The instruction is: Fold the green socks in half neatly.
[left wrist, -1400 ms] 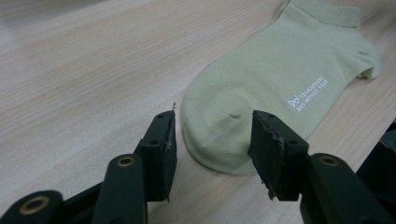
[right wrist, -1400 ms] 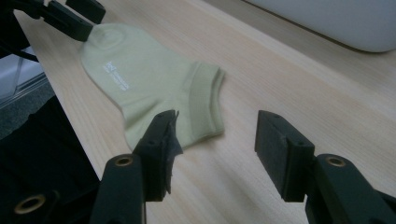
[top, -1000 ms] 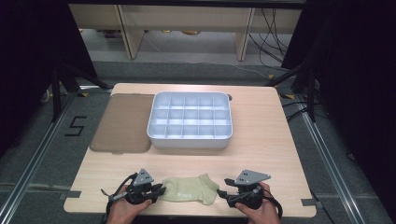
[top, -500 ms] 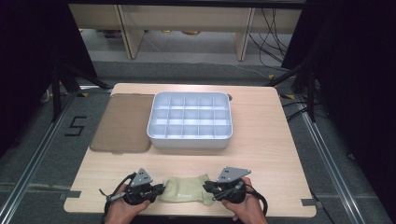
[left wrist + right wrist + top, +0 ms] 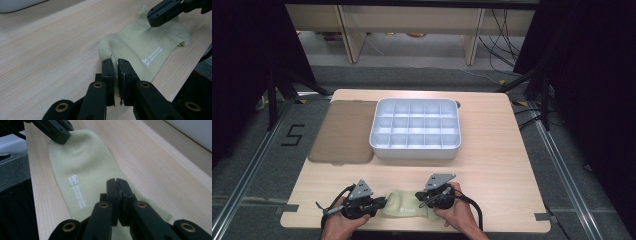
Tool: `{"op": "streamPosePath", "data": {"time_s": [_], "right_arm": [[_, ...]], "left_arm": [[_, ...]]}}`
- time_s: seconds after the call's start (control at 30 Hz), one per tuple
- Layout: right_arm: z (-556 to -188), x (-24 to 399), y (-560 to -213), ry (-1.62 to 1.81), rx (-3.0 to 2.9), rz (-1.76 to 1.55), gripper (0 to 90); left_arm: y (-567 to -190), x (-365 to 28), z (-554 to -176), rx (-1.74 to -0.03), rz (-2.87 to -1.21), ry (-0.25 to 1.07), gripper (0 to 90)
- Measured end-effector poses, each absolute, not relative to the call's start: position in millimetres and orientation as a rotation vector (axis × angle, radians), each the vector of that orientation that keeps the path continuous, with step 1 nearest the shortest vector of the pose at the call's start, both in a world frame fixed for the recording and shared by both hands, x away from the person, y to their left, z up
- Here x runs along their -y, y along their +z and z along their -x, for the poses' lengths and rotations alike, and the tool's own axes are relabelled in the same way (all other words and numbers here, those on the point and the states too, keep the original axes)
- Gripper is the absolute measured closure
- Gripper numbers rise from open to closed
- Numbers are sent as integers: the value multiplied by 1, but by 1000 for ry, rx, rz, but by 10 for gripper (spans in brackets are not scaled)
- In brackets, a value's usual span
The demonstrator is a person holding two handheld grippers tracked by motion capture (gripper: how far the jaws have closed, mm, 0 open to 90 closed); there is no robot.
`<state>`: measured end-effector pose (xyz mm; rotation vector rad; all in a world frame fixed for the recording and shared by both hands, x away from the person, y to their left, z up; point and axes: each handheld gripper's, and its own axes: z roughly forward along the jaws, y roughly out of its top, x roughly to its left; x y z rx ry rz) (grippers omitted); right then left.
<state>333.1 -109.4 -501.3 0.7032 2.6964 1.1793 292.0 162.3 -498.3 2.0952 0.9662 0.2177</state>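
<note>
Wood table [image 5: 492,150]: sock [image 5: 404,205] near edge; tray [image 5: 414,147], mat [image 5: 343,131] beyond.

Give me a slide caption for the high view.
Left gripper and right gripper pinch opposite ends of a pale green sock.

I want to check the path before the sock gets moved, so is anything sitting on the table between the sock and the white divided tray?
Nothing visible does. The sock, pinched by the left gripper and right gripper, faces bare table up to the tray.
</note>
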Motion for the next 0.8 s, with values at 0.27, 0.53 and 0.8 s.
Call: {"op": "streamPosePath", "data": {"time_s": [0.27, 0.53, 0.8], "right_arm": [[-339, 88, -510, 1109, -2737, -652, 900], [-345, 71, -512, 1151, -2755, -653, 900], [-345, 56, -512, 1154, -2769, -636, 900]], "left_arm": [[-494, -164, -290, -943, -2097, 214, 835], [-480, -167, -288, -931, -2022, 203, 837], [-474, -174, -291, -960, -1953, 179, 837]]}}
